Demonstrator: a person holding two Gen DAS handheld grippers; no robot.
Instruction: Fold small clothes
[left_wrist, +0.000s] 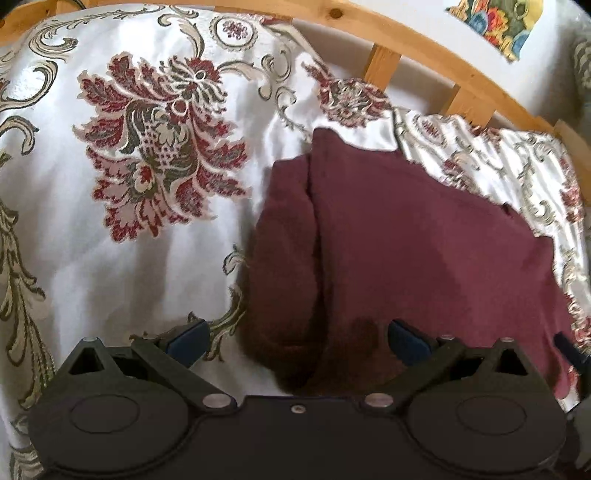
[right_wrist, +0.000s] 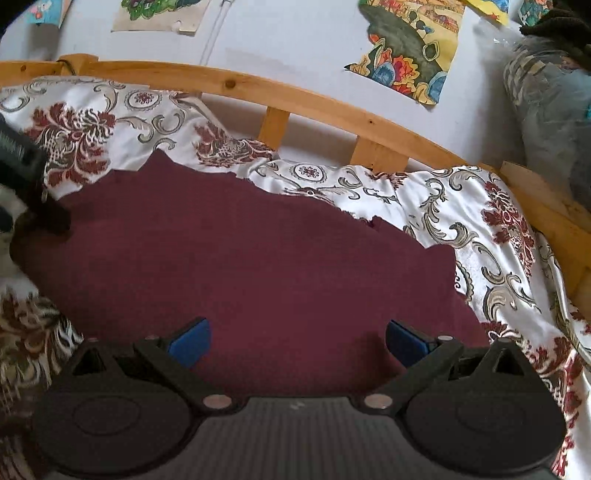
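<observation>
Lying across the floral bedspread (left_wrist: 147, 240), the maroon garment (left_wrist: 406, 240) fills the lower right of the left wrist view and the centre of the right wrist view. Left gripper (left_wrist: 297, 341) is spread wide, gripping nothing, above the garment's near edge. Right gripper (right_wrist: 297, 341) likewise gapes empty over the cloth, the wooden bed rail (right_wrist: 258, 88) arcing across the top.

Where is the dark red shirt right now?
The dark red shirt lies spread on the flowery bedspread, near the wooden bed rail. Both open grippers, left and right, are over its near edge.
</observation>
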